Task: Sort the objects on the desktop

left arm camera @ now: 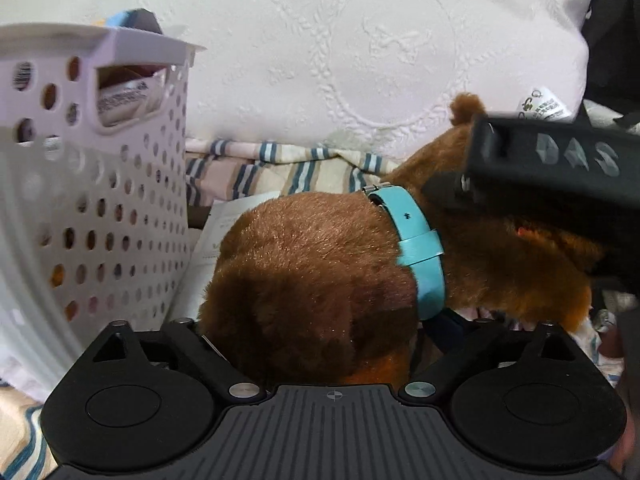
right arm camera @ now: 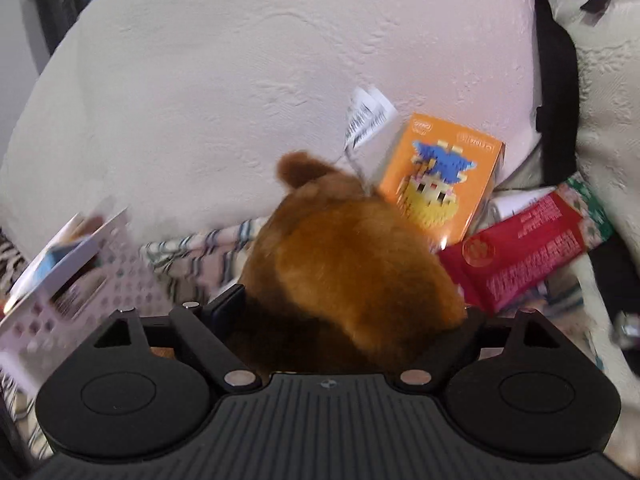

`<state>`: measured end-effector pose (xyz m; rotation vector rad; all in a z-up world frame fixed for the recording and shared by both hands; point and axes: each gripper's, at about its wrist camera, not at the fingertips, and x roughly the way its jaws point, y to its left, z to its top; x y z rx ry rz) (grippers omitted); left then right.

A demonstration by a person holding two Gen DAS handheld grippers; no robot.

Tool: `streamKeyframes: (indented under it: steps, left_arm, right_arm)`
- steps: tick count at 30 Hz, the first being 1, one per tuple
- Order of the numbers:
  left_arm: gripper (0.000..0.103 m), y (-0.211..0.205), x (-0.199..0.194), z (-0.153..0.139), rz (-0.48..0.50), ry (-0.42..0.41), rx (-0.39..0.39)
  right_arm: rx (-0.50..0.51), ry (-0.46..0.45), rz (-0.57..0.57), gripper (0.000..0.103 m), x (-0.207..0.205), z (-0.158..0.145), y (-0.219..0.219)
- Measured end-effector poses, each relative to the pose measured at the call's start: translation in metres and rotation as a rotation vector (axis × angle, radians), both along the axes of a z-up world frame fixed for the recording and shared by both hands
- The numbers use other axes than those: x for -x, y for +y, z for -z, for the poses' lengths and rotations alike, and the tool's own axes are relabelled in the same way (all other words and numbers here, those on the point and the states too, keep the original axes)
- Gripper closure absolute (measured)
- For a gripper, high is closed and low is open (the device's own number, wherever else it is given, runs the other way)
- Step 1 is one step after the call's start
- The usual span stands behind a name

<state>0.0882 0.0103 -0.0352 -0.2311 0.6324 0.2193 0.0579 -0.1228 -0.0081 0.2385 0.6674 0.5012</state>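
A brown plush toy [left arm camera: 320, 272] is filling the middle of both views, lying on a bed-like surface. The left gripper [left arm camera: 320, 332] is pinching the toy's rounded body between its jaws, which are spread wide around the fur. A turquoise collar [left arm camera: 424, 248] is circling the toy's neck. In the left view the right gripper [left arm camera: 552, 184] is showing as a black block reaching in from the right and sitting against the toy's head; from here I cannot tell how its jaws stand.

In the right wrist view, the right gripper [right arm camera: 344, 320] is also clamping the plush toy [right arm camera: 352, 256], jaws wide on either side of the fur. A white tag [right arm camera: 368, 120] is sticking up behind the toy.

A white perforated basket [left arm camera: 92, 184] is standing just left of the toy, holding some packages. A striped cloth [left arm camera: 288, 168] is covering the surface beneath, and a large white embossed pillow [left arm camera: 360, 60] is rising behind everything. A sheet of paper [left arm camera: 208, 248] is lying between basket and toy.

To the toy's right, an orange box [right arm camera: 440, 176] with a block figure printed on it is leaning against the pillow, and a red packet [right arm camera: 528, 240] is lying just beside it. The right view is slightly blurred.
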Motion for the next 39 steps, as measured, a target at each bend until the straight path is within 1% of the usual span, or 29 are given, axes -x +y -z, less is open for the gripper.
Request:
streamKeyframes:
  steps: [2, 4, 6, 9, 11, 12, 13, 14, 15, 17, 18, 20, 21, 22, 24, 25, 27, 28, 29, 31, 32, 33, 35, 37, 39]
  left_arm:
    - [0.013, 0.000, 0.008, -0.006, 0.012, 0.007, 0.007]
    - [0.013, -0.004, 0.020, -0.012, 0.038, 0.001, -0.017]
    - [0.013, -0.008, 0.037, -0.019, 0.058, -0.023, -0.051]
    - [0.012, -0.009, 0.065, -0.026, 0.076, -0.028, -0.063]
    - [0.012, -0.007, 0.088, -0.025, 0.071, -0.005, -0.052]
    - [0.011, -0.005, 0.094, -0.023, 0.063, 0.011, -0.048]
    - [0.011, -0.004, 0.098, -0.020, 0.062, 0.030, -0.060]
    - [0.011, -0.003, 0.100, -0.016, 0.055, 0.045, -0.079]
    - [0.008, 0.001, 0.102, -0.013, 0.047, 0.040, -0.077]
    - [0.008, 0.006, 0.103, -0.013, 0.035, 0.037, -0.056]
    - [0.008, 0.008, 0.103, -0.015, 0.035, 0.035, -0.059]
    - [0.006, 0.008, 0.102, -0.015, 0.030, 0.030, -0.073]
    - [0.004, 0.008, 0.106, -0.016, 0.027, 0.029, -0.070]
    - [0.004, 0.010, 0.106, -0.015, 0.027, 0.028, -0.060]
    - [0.000, 0.012, 0.103, -0.015, 0.026, 0.030, -0.046]
    - [0.000, 0.012, 0.103, -0.015, 0.025, 0.030, -0.048]
    - [0.000, 0.010, 0.102, -0.014, 0.026, 0.025, -0.061]
    - [0.000, 0.010, 0.101, -0.012, 0.030, 0.023, -0.072]
    - [0.000, 0.009, 0.100, -0.011, 0.032, 0.022, -0.079]
    - [0.000, 0.009, 0.100, -0.010, 0.033, 0.019, -0.080]
    - [0.000, 0.009, 0.099, -0.010, 0.033, 0.021, -0.081]
    - [0.000, 0.009, 0.099, -0.009, 0.034, 0.024, -0.080]
    - [0.000, 0.009, 0.097, -0.007, 0.033, 0.033, -0.075]
    - [0.000, 0.009, 0.096, -0.005, 0.034, 0.041, -0.074]
    - [0.000, 0.010, 0.095, -0.001, 0.034, 0.058, -0.069]
  right_arm:
    - [-0.006, 0.006, 0.018, 0.014, 0.015, 0.002, -0.002]
    - [-0.020, -0.009, 0.047, 0.012, 0.031, -0.001, -0.008]
    - [-0.035, -0.014, 0.096, 0.005, 0.047, -0.007, -0.011]
    - [-0.053, -0.034, 0.149, 0.000, 0.085, -0.009, -0.015]
    - [-0.008, -0.063, 0.141, 0.000, 0.111, -0.007, -0.012]
    - [0.042, -0.075, 0.118, 0.000, 0.122, -0.006, -0.008]
    - [0.093, -0.091, 0.093, 0.000, 0.133, -0.006, -0.003]
    - [0.112, -0.118, 0.095, 0.000, 0.141, -0.006, -0.002]
    - [0.121, -0.149, 0.098, 0.000, 0.148, -0.006, -0.003]
    - [0.119, -0.215, 0.120, 0.001, 0.154, -0.008, -0.009]
    - [0.128, -0.235, 0.142, 0.001, 0.155, -0.010, -0.014]
    - [0.130, -0.236, 0.182, 0.001, 0.151, -0.013, -0.027]
    - [0.106, -0.235, 0.190, 0.001, 0.151, -0.012, -0.036]
    - [0.056, -0.240, 0.187, 0.001, 0.154, -0.011, -0.047]
    - [-0.082, -0.248, 0.184, 0.001, 0.153, -0.006, -0.065]
    - [-0.105, -0.240, 0.185, 0.001, 0.149, -0.005, -0.068]
    - [-0.081, -0.233, 0.163, 0.001, 0.143, 0.001, -0.067]
    - [-0.071, -0.205, 0.129, 0.001, 0.138, 0.005, -0.066]
    - [-0.087, -0.167, 0.118, 0.001, 0.133, 0.008, -0.065]
    - [-0.157, -0.103, 0.142, 0.001, 0.125, 0.009, -0.064]
    - [-0.176, -0.093, 0.126, 0.001, 0.121, 0.006, -0.062]
    - [-0.181, -0.103, 0.108, 0.001, 0.116, 0.002, -0.059]
    - [-0.134, -0.128, 0.113, 0.001, 0.106, -0.010, -0.046]
    - [-0.086, -0.108, 0.105, 0.001, 0.092, -0.018, -0.033]
    - [-0.031, -0.047, 0.119, 0.001, 0.075, -0.017, -0.019]
